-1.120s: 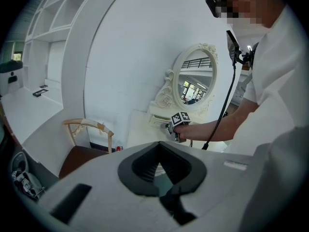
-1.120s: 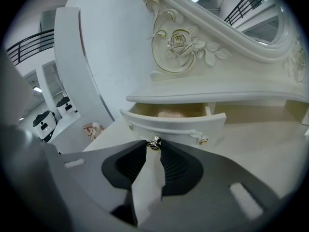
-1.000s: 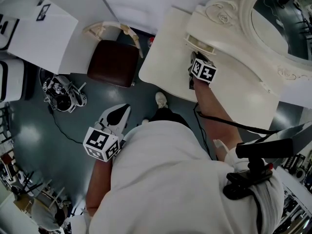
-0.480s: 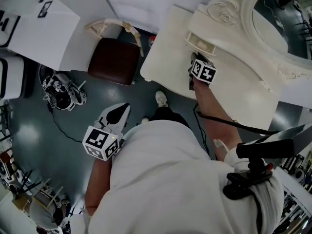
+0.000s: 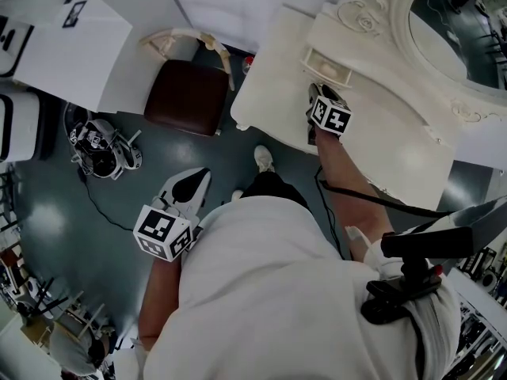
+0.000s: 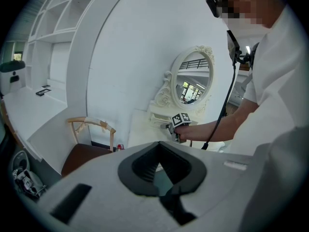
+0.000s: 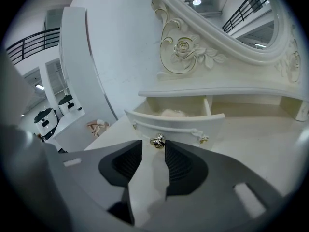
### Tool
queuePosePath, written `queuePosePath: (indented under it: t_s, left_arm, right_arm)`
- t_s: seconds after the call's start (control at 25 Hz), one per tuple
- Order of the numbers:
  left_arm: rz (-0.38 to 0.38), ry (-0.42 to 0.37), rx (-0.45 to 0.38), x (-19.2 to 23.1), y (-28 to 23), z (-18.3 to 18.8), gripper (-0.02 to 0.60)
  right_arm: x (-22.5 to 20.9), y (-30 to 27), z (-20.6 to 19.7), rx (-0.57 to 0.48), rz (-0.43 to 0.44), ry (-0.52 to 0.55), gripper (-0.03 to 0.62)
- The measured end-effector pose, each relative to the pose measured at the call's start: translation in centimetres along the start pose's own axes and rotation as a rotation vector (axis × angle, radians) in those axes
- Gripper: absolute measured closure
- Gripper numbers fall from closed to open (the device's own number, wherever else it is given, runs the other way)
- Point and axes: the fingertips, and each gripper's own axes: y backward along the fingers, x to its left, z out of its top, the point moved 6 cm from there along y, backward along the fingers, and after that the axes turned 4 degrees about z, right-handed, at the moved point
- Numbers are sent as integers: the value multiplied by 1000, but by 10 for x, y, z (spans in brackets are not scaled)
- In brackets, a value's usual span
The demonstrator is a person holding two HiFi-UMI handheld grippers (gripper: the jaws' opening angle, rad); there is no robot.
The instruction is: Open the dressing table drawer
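Observation:
The cream dressing table point(image 5: 269, 93) carries a small drawer point(image 7: 176, 122) under its mirror shelf, pulled out, with something pale inside. A gold knob point(image 7: 157, 140) sits on the drawer front. My right gripper point(image 7: 153, 146) points at that knob. Its jaws are opening, and the knob lies right at the tips with a gap on each side. From the head view, the right gripper point(image 5: 317, 93) rests at the drawer point(image 5: 329, 70). My left gripper point(image 5: 198, 179) hangs low over the floor, away from the table, with its tips together and nothing held.
An oval mirror point(image 5: 459, 22) in a carved frame stands behind the drawer. A wooden chair with a brown seat point(image 5: 186, 97) sits left of the table. Some equipment with a cable point(image 5: 99, 149) lies on the dark floor. A white counter point(image 5: 63, 46) runs along the far left.
The head view has drifted a little. The right gripper stays at the pulled-out drawer's front, and the left gripper hangs in the same spot.

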Motion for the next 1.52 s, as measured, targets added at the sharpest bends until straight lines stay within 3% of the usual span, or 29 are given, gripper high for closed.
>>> queuePosePath:
  t_s: [0.32, 0.68, 0.84, 1.16, 1.52]
  left_arm:
    - [-48, -36, -2, -3, 19, -14, 580]
    - [-115, -90, -12, -14, 57, -46, 580]
    - [-138, -107, -23, -20, 76, -63, 580]
    - [-177, -125, -40, -31, 110, -95, 580]
    - [-208, -136, -45, -43, 129, -115, 580]
  right_arm:
    - [11, 32, -24, -4, -10, -2, 468]
    - [45, 103, -74, 11, 4, 39, 559]
    - [67, 141, -99, 16, 31, 55, 590]
    - [113, 211, -141, 25, 113, 86, 592]
    - [160, 273, -162, 25, 212, 207, 594]
